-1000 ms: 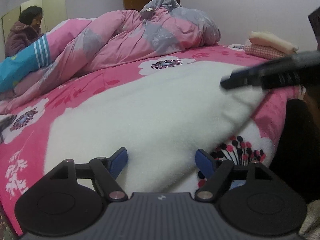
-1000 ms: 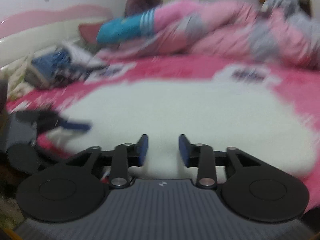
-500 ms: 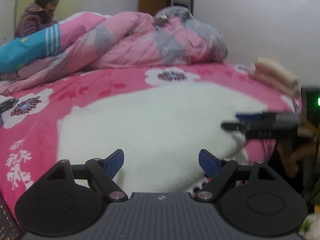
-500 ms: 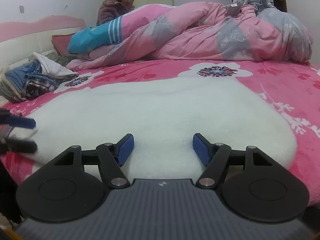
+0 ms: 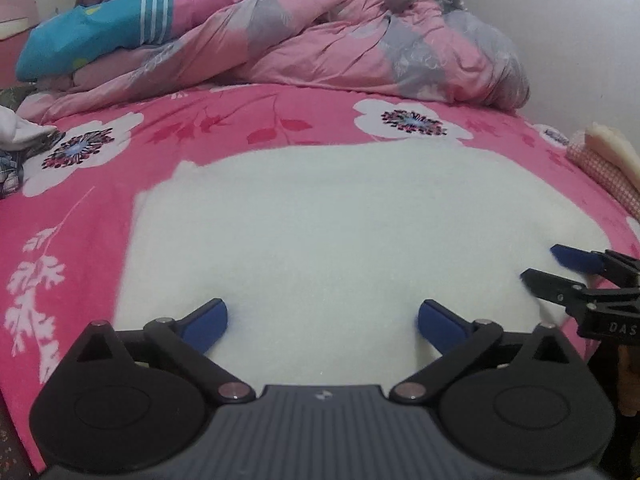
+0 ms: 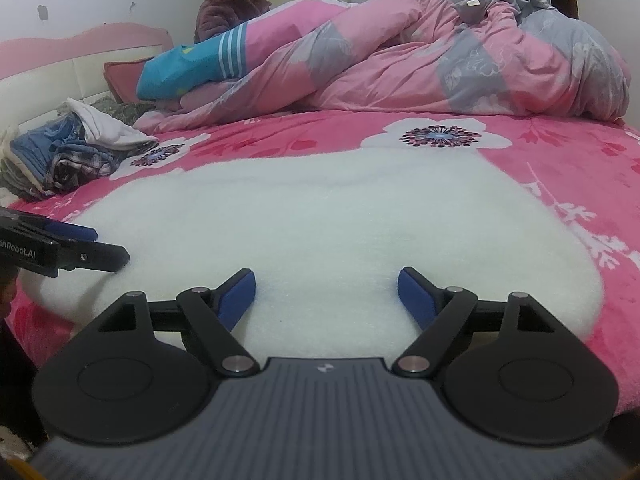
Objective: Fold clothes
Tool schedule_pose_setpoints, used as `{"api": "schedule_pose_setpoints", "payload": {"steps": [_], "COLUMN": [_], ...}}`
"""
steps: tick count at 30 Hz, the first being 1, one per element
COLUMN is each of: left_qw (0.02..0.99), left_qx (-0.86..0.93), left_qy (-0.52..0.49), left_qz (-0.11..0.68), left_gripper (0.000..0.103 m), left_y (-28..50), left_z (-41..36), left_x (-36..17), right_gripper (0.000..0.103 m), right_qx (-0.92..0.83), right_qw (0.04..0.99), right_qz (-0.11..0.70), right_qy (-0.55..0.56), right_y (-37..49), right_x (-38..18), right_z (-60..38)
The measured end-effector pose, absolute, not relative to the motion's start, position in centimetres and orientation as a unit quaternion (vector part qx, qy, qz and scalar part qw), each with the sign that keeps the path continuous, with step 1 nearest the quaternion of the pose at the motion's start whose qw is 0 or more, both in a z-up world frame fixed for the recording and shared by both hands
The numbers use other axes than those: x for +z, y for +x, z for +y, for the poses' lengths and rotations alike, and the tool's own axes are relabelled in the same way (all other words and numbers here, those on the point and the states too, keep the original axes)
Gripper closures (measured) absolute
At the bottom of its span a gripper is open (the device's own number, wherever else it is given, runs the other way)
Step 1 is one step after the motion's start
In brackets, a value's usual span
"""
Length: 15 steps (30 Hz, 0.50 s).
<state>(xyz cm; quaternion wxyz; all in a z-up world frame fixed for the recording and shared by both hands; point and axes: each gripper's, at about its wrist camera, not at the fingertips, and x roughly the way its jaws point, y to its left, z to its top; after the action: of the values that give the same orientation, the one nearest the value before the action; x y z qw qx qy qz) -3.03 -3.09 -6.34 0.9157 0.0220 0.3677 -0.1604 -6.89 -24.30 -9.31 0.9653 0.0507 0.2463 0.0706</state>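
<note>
1. White fleece garment (image 5: 352, 232) spread flat on pink floral bedsheet (image 5: 240, 128).
2. Left gripper (image 5: 322, 316) spread wide, empty, at near hem.
3. Right gripper (image 6: 326, 288) likewise wide, empty, near hem.

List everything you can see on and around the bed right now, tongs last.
fleece: one, white, spread flat on the near part of the bed
sheet: one, pink with flowers, covers the bed
quilt: one, pink and grey, heaped at the far side
blue cloth: one, white stripes, against the quilt
clothes pile: one, mixed colours, far left
folded stack: one, cream on pink, right edge
person: one, purple jacket, behind the bed
left tongs: open, over the fleece's near edge
right tongs: open, over the fleece's near edge
</note>
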Motion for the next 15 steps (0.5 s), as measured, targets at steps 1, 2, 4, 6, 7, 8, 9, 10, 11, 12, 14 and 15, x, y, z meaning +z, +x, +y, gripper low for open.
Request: {"api": "schedule_pose_setpoints", "payload": {"steps": [1,2,4,6,7,8,9,10,11,12,14,15], "left_qw": [0.915,0.914,0.912,0.909,0.907,0.905,0.903,0.902,0.900,0.899,0.897,0.897], "left_qx": [-0.158,-0.156,-0.153,-0.149,-0.146,-0.142,-0.137,-0.133,-0.128,-0.124,-0.117,-0.114], "left_qy": [0.021,0.021,0.020,0.017,0.016,0.016,0.016,0.016,0.017,0.017,0.016,0.016], "left_qz": [0.370,0.374,0.381,0.390,0.395,0.401,0.406,0.411,0.416,0.419,0.425,0.427], "left_gripper": [0.000,0.000,0.000,0.000,0.000,0.000,0.000,0.000,0.000,0.000,0.000,0.000], "left_y": [-2.9,-2.8,-2.6,-2.6,-2.5,-2.4,-2.3,-2.2,-2.1,-2.0,-1.8,-1.8], "left_z": [-3.1,-3.2,-3.3,-3.4,-3.5,-3.6,-3.7,-3.8,-3.9,-4.0,-4.2,-4.2], "left_x": [-6.3,-6.2,-6.0,-5.9,-5.9,-5.9,-5.8,-5.7,-5.6,-5.6,-5.5,-5.5], "right_gripper": [0.023,0.023,0.022,0.022,0.022,0.022,0.022,0.022,0.022,0.022,0.022,0.022], "right_qx": [0.071,0.071,0.071,0.072,0.072,0.073,0.074,0.072,0.069,0.065,0.059,0.055], "right_qw": [0.965,0.965,0.965,0.964,0.964,0.963,0.962,0.962,0.962,0.963,0.964,0.965], "right_qz": [0.247,0.247,0.247,0.250,0.251,0.255,0.259,0.260,0.259,0.257,0.254,0.253], "right_qy": [0.051,0.050,0.049,0.049,0.048,0.047,0.045,0.045,0.046,0.047,0.049,0.050], "right_y": [-6.9,-6.9,-6.9,-6.9,-6.9,-6.8,-6.7,-6.4,-6.2,-5.9,-5.4,-5.1], "right_x": [-9.3,-9.3,-9.3,-9.1,-9.1,-8.9,-8.7,-8.4,-8.1,-7.7,-7.0,-6.6], "right_z": [-24.3,-24.3,-24.3,-24.2,-24.2,-24.2,-24.2,-24.2,-24.3,-24.3,-24.4,-24.4]}}
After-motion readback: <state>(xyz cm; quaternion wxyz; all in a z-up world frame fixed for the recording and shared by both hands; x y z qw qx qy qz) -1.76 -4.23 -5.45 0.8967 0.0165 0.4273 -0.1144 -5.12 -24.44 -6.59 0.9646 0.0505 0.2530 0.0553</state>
